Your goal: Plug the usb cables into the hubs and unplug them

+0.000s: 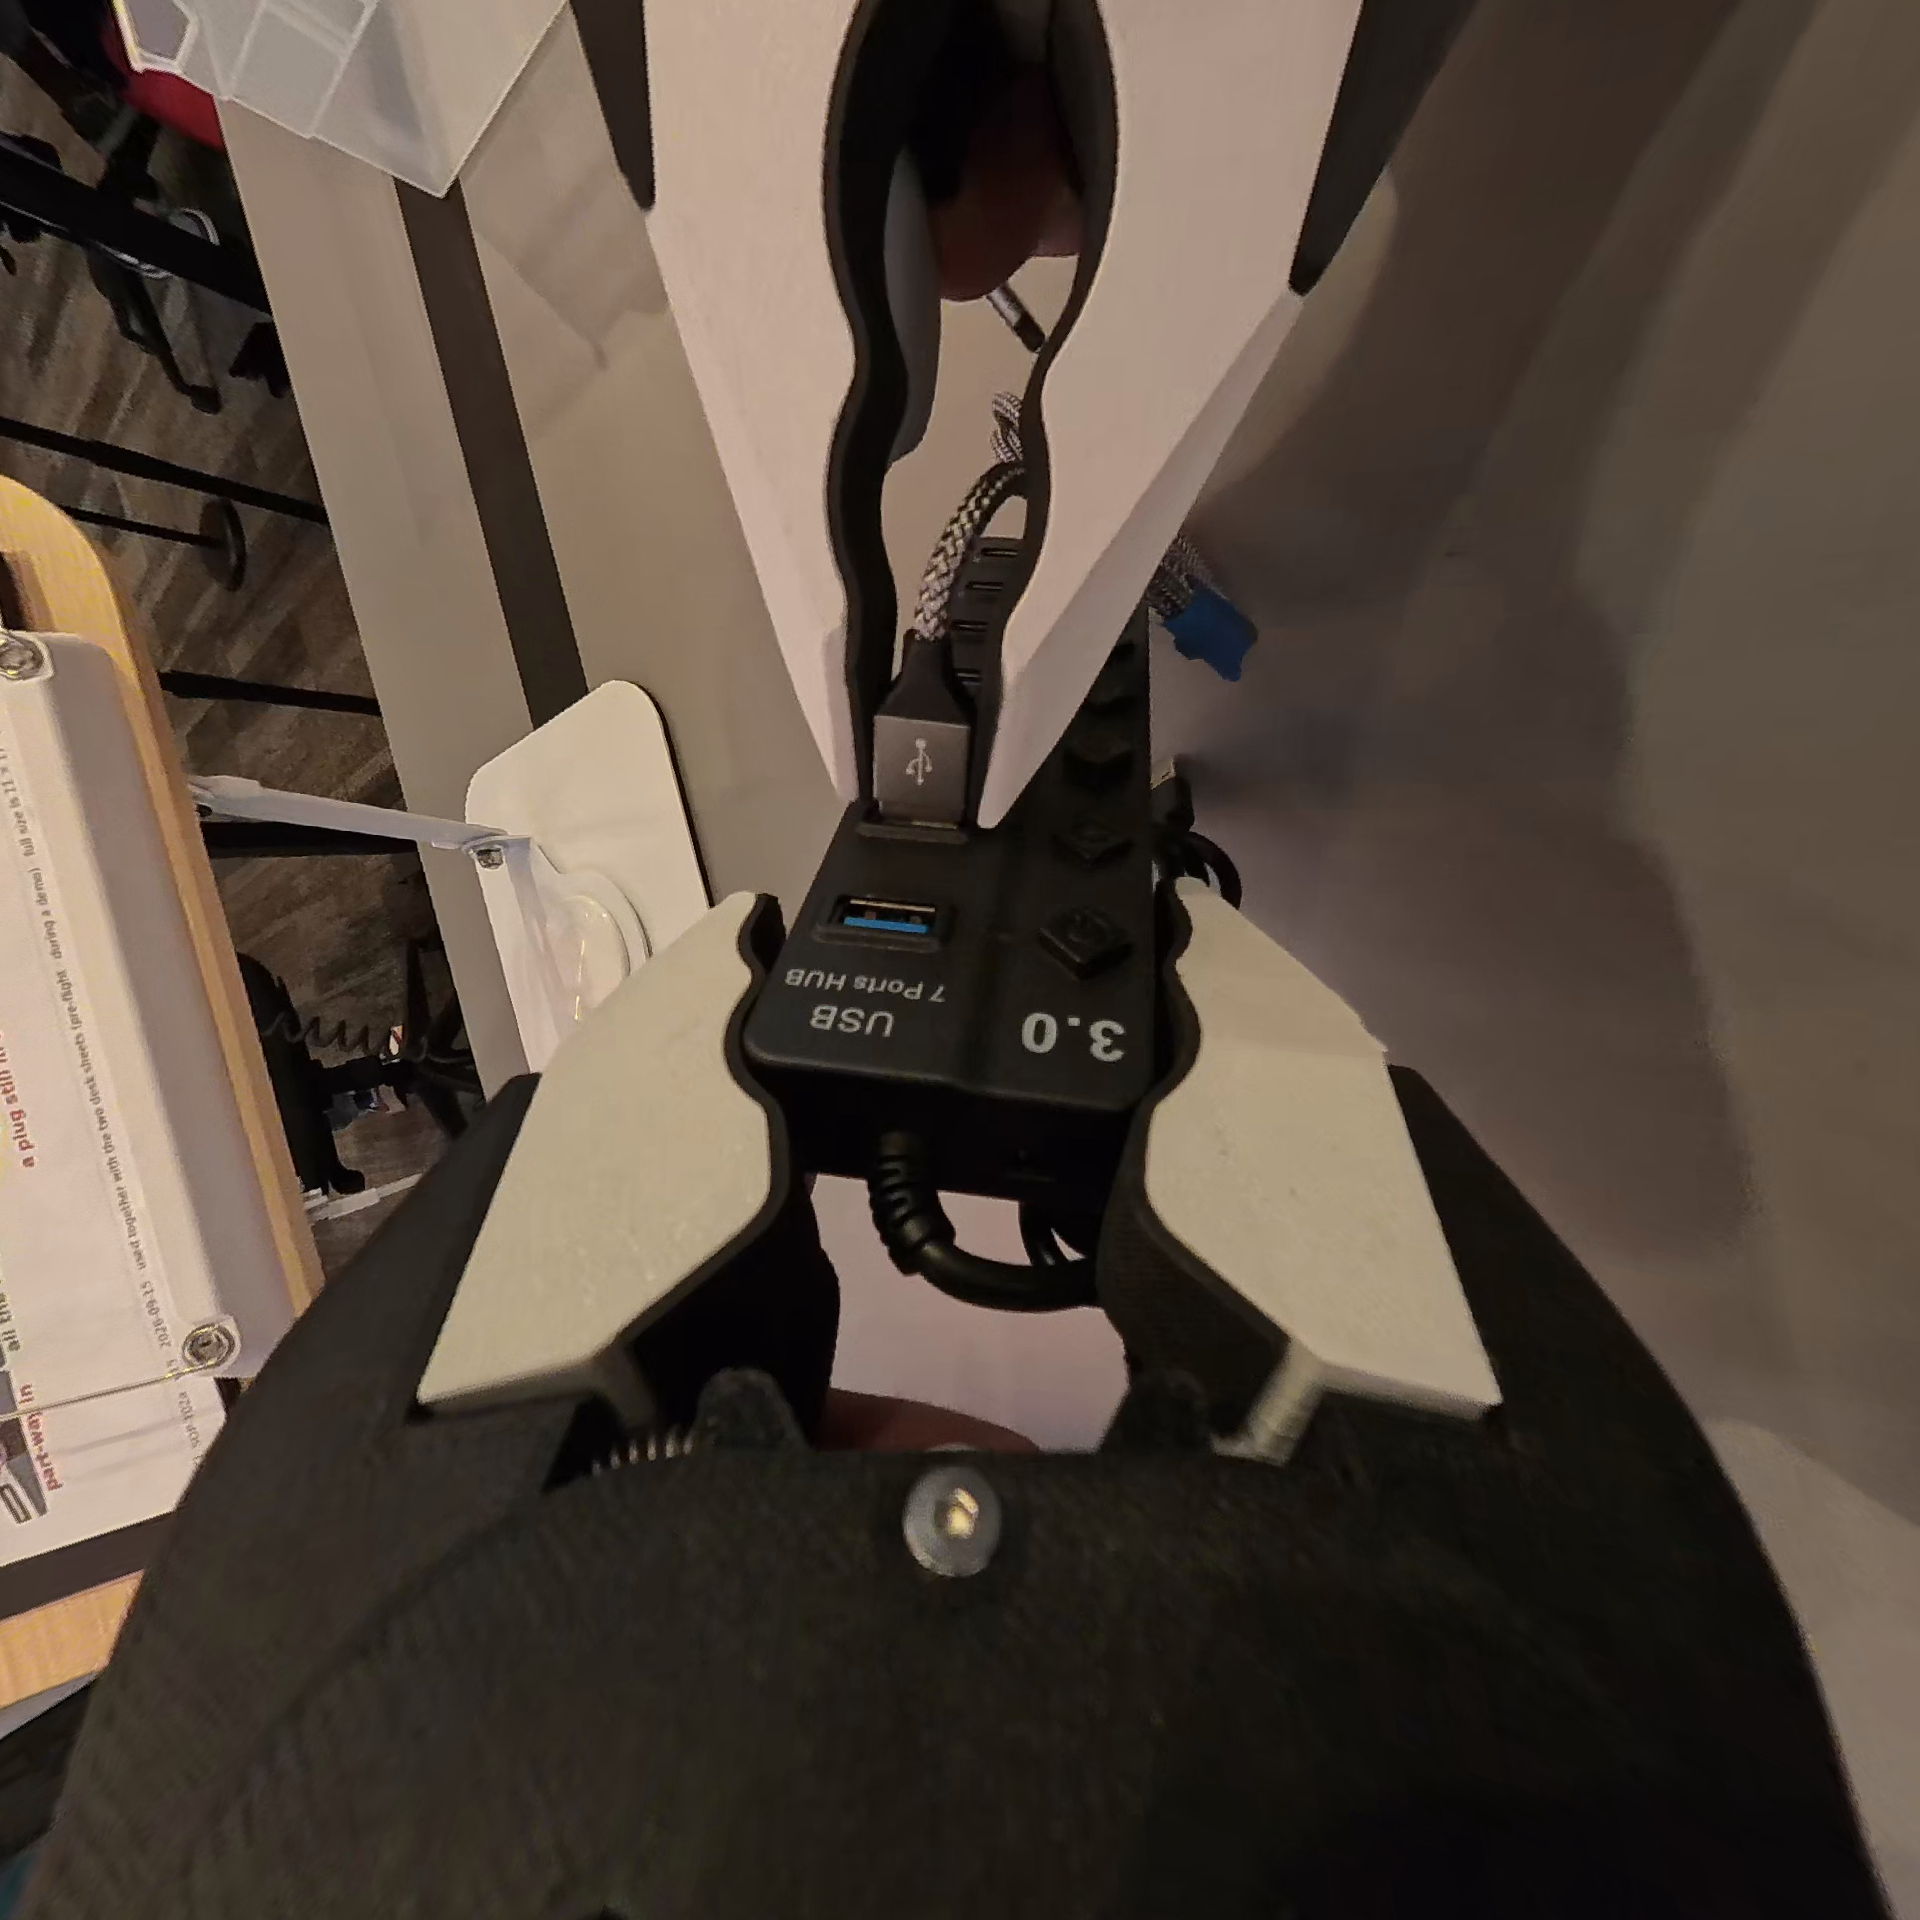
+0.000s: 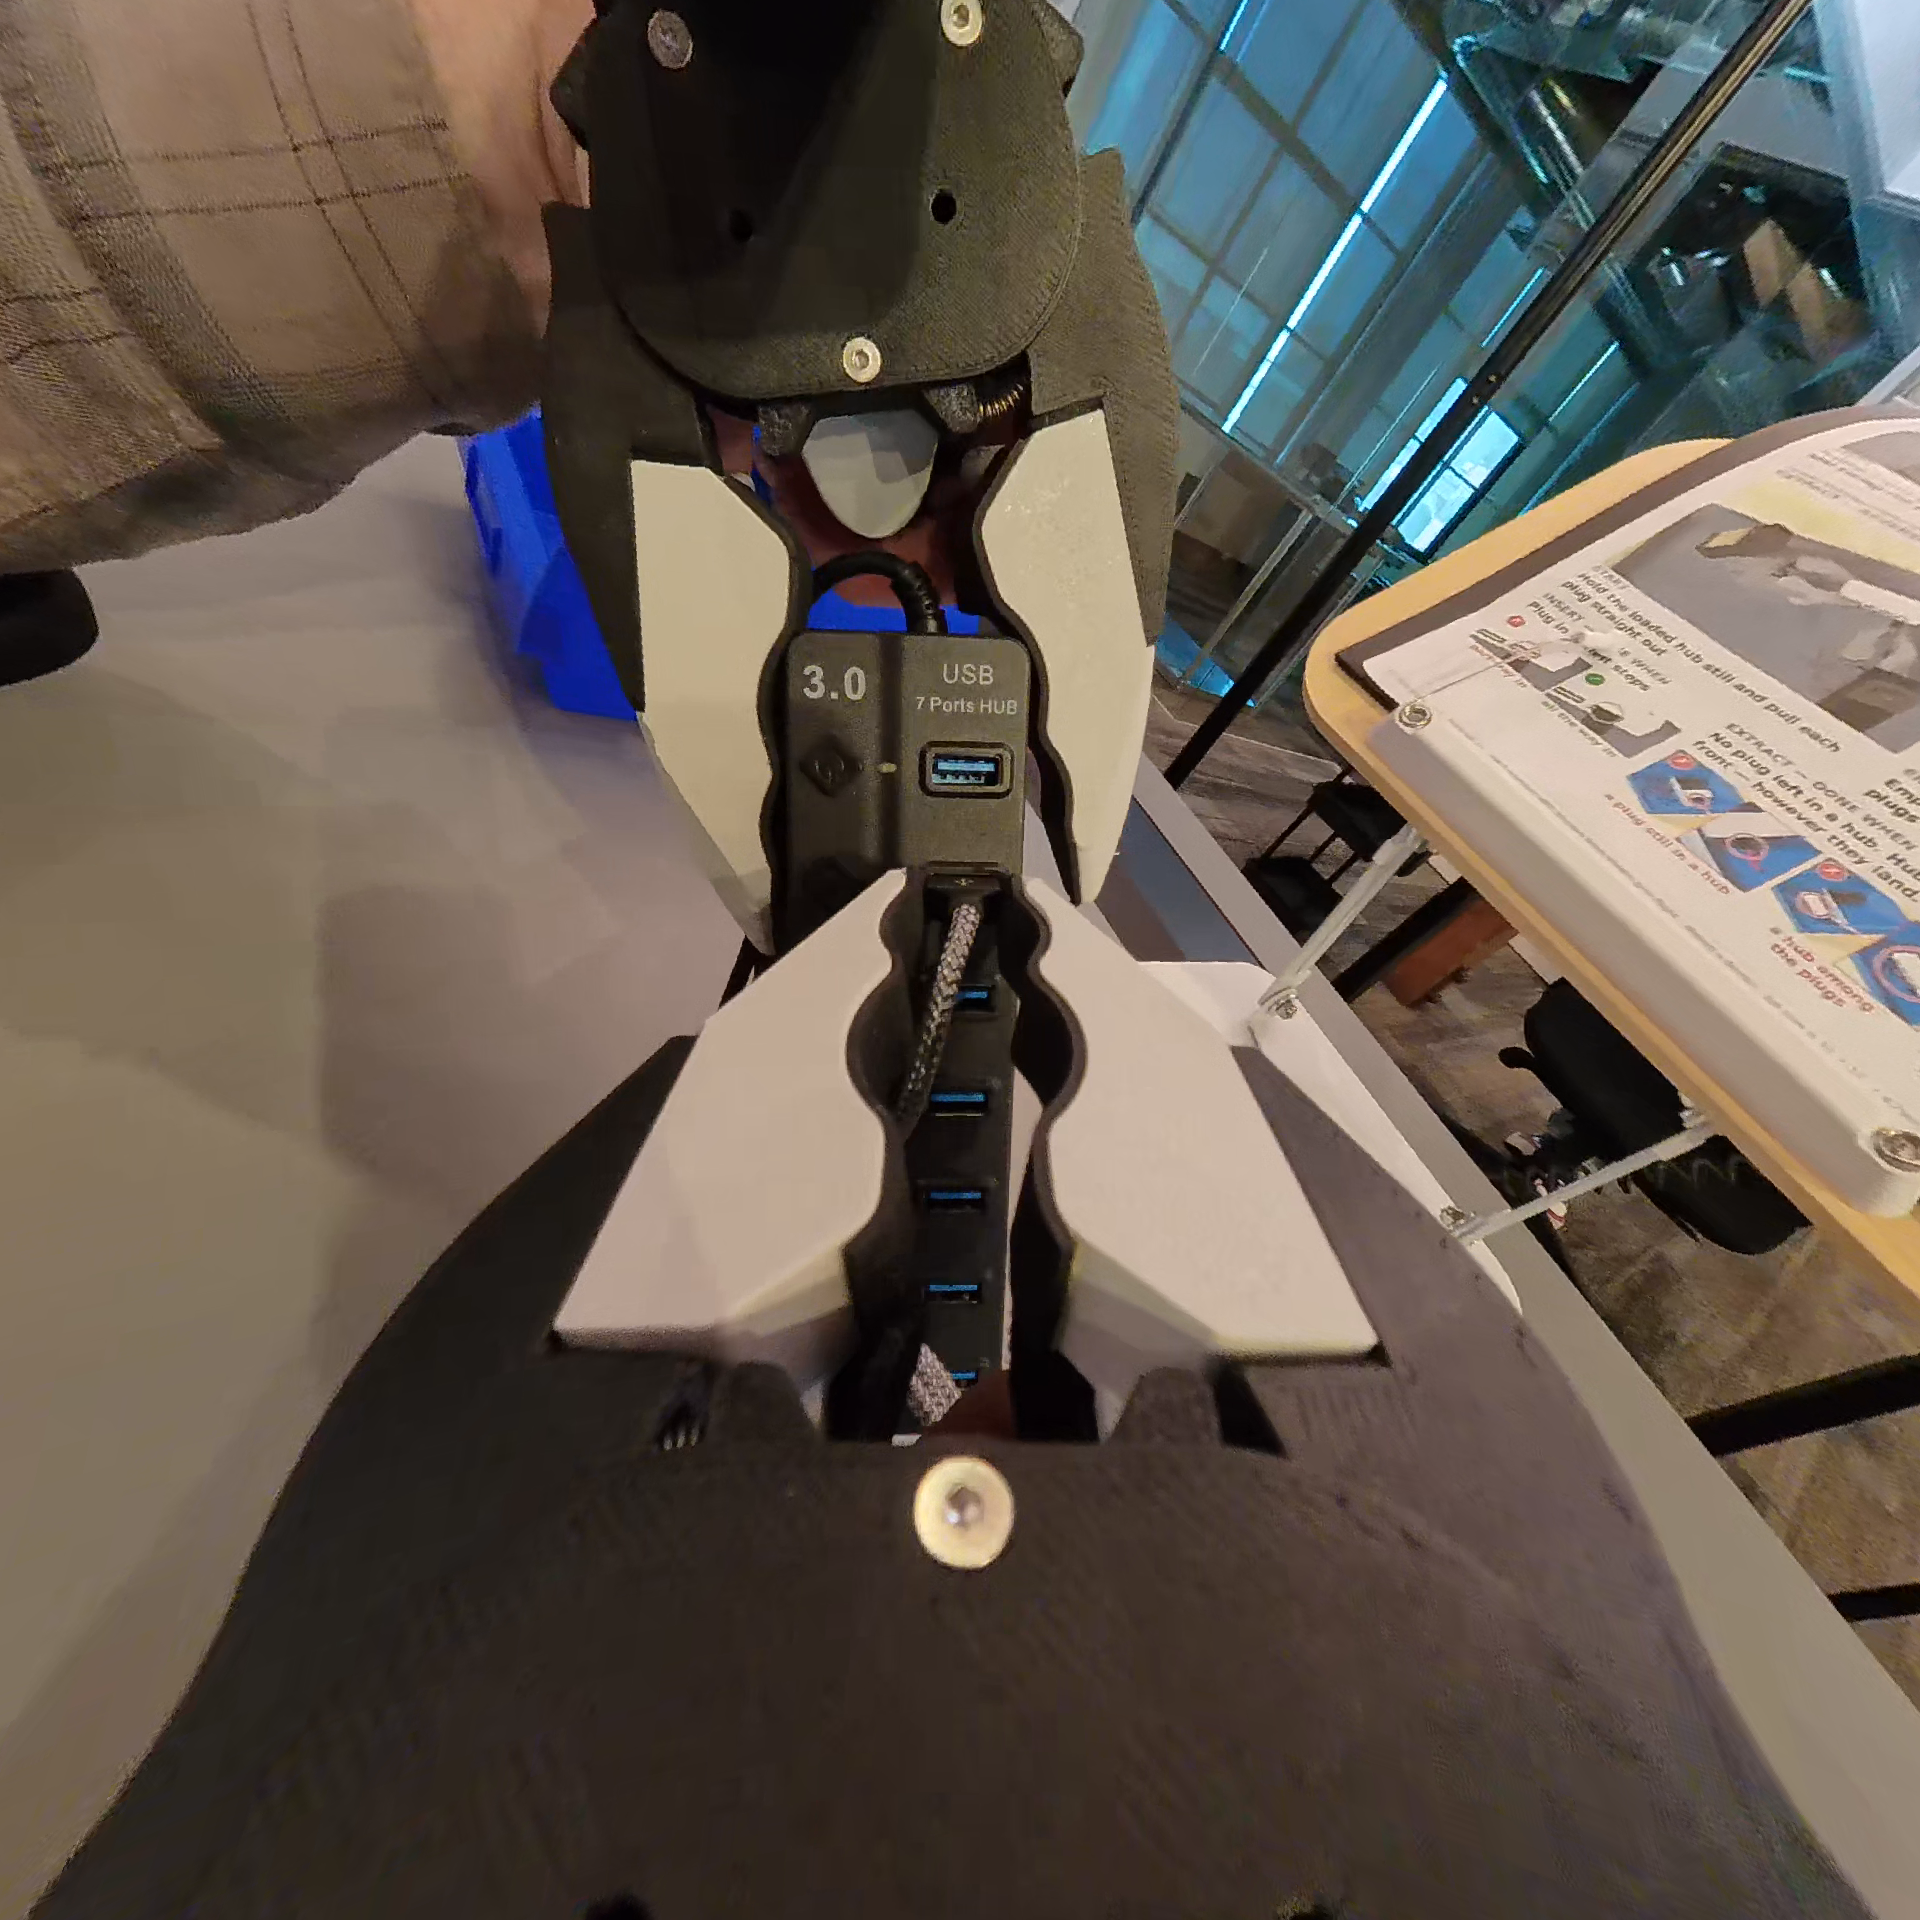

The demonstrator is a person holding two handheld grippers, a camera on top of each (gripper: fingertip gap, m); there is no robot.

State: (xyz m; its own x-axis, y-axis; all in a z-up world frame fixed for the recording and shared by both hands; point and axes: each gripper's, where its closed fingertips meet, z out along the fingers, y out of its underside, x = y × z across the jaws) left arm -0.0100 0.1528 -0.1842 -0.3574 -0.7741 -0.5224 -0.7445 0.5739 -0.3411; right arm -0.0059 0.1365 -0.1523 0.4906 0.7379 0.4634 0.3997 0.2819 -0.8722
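Observation:
A black multi-port USB hub [image 1: 956, 1023] is held above the white table. My left gripper [image 1: 971, 925] is shut on the hub's cable end, one finger on each side. My right gripper [image 2: 961, 885] is shut on a USB plug [image 1: 920, 764] with a braided cable [image 2: 940, 997]. The plug's metal tip sits in the hub's second port, with much of the metal shell showing. The first port [image 2: 966, 771], blue inside, is empty. Several more empty ports [image 2: 954, 1197] show between my right fingers. The hub's own black cable [image 1: 935, 1247] hangs from its end.
An instruction board [image 2: 1662, 810] lies on a wooden side table [image 2: 1340, 665] to the right of the white table [image 2: 312, 935]. A blue bin [image 2: 530, 582] stands behind the left gripper. A person's checked sleeve [image 2: 208, 260] is at upper left. A clear plastic box [image 1: 312, 73] is farther off. Both grippers' tips are close together, under 4 cm apart.

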